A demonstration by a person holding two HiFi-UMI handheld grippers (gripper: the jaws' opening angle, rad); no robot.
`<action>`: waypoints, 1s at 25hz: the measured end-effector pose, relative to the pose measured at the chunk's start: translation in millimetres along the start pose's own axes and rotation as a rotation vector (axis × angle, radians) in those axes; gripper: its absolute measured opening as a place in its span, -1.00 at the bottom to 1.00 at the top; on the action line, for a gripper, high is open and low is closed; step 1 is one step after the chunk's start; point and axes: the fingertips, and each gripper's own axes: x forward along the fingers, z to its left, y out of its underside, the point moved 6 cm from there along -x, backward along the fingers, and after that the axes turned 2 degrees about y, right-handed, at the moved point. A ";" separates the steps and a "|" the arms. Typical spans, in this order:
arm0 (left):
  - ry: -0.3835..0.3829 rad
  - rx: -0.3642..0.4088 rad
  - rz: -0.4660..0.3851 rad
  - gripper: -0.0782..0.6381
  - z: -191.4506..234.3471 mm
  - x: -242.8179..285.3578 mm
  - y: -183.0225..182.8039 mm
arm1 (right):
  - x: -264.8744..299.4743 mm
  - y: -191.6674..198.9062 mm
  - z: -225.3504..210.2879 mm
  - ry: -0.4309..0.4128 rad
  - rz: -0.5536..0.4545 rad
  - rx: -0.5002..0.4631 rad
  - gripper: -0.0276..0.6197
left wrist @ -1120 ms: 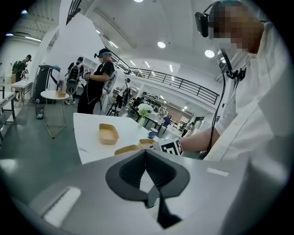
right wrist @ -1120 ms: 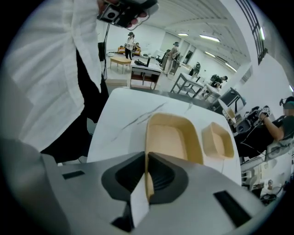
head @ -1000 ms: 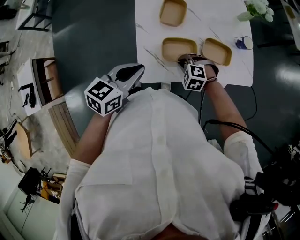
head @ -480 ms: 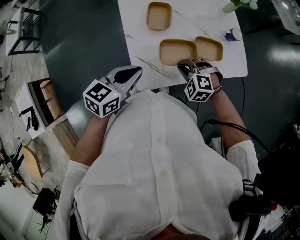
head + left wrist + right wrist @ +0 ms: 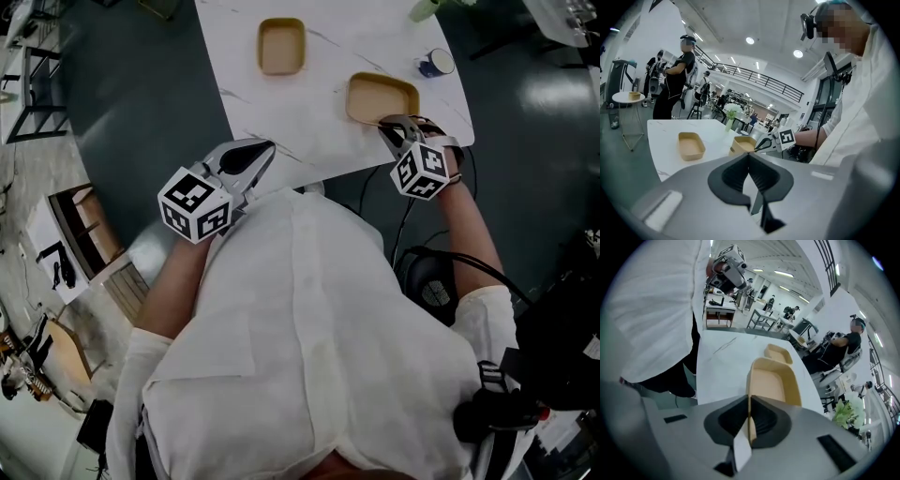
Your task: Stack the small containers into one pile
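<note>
the right gripper (image 5: 392, 124) has its jaws pinched on the near wall of a tan held container (image 5: 380, 97), with one pad inside the wall and one outside. this container is a shallow rectangular tray with rounded corners, and the right gripper view shows its interior empty. it sits over the near right part of the white marble table (image 5: 309, 122), close to the edge. the left gripper view shows a second tan edge just beneath it; whether that is another container nested under it cannot be told. a far container (image 5: 281, 45) of the same shape and colour stands alone on the table, well apart from the held one, upright and empty. a blue and white cup (image 5: 435, 63) stands near the right edge of the table, beside the held container but not touching it. the left gripper (image 5: 265, 148) is at the near left edge of the table, its jaws pressed together with nothing between them.
</note>
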 end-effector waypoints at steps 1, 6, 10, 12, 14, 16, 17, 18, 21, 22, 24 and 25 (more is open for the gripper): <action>-0.003 -0.001 0.000 -0.76 -1.1 2.7 -1.3 | 0.1 8.4 -3.2 -0.001 0.006 -0.001 -0.86; -0.033 -0.011 0.007 -0.76 -8.5 12.5 -0.4 | 7.7 41.3 -11.7 -0.028 0.015 -0.006 -0.86; -0.069 -0.026 0.004 -0.76 -12.7 17.1 4.7 | 21.9 58.4 -11.3 -0.056 0.016 -0.005 -0.86; -0.086 -0.035 0.003 -0.76 -15.1 19.0 6.8 | 27.4 61.4 -11.0 -0.067 0.008 -0.008 -0.86; -0.102 -0.042 0.001 -0.76 -17.3 21.1 8.5 | 32.4 61.9 -10.8 -0.080 -0.004 -0.014 -0.86; -0.116 -0.049 0.000 -0.76 -19.8 23.8 10.0 | 36.8 62.3 -9.6 -0.092 -0.012 -0.023 -0.86; -0.121 -0.052 -0.001 -0.76 -21.1 25.0 10.3 | 38.3 62.7 -9.0 -0.097 -0.015 -0.026 -0.86; -0.125 -0.054 -0.002 -0.76 -22.2 26.1 10.3 | 39.4 63.0 -8.9 -0.102 -0.017 -0.029 -0.86; -0.137 -0.058 -0.004 -0.76 -23.4 28.0 10.9 | 43.7 63.6 -9.3 -0.117 -0.024 -0.039 -0.86; -0.140 -0.059 -0.003 -0.76 -23.4 28.7 11.8 | 45.9 64.5 -8.8 -0.124 -0.026 -0.039 -0.86; -0.145 -0.063 -0.003 -0.76 -23.4 30.1 13.4 | 50.3 67.0 -7.2 -0.138 -0.029 -0.030 -0.86; -0.148 -0.063 -0.003 -0.76 -23.3 30.5 13.6 | 52.1 68.0 -6.6 -0.146 -0.032 -0.022 -0.86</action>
